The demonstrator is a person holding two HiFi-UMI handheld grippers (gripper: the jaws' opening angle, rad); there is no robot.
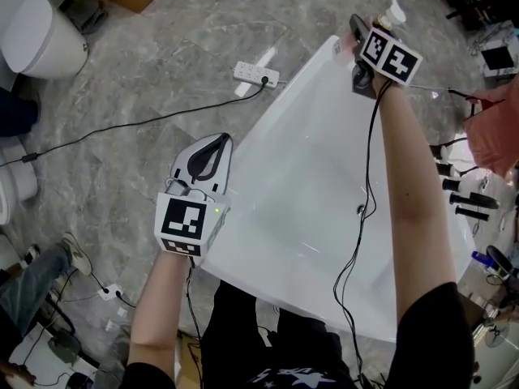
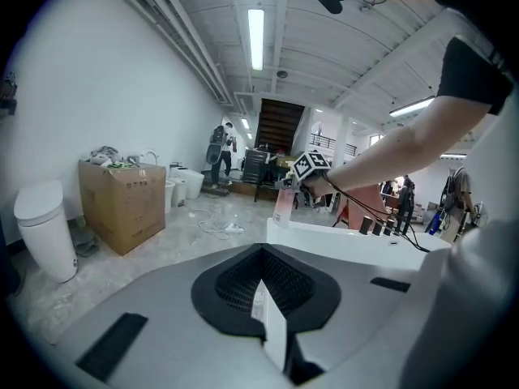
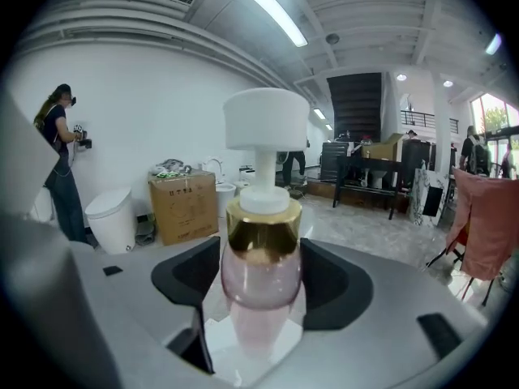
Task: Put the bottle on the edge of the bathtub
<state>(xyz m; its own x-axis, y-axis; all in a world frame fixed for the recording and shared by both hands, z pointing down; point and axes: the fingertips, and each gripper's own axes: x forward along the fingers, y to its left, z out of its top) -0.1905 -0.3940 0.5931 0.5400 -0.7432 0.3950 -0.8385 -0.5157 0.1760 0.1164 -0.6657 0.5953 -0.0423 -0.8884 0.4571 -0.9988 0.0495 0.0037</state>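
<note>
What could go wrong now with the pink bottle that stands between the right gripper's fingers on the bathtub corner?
1. The translucent pink bottle with gold collar and white pump stands close between the right gripper's black fingers; pulling away sideways could tip it.
2. It stands at the far corner of the white bathtub's rim, so a tipped bottle may fall to the floor.
3. The black cable hanging from that gripper could snag.

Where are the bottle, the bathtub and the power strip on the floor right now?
bottle [image 3: 261,278]: right gripper view, on its pink body.
bathtub [image 1: 302,116]: head view, on its white rim along the left side.
power strip [image 1: 256,74]: head view, on the middle of its white casing.
</note>
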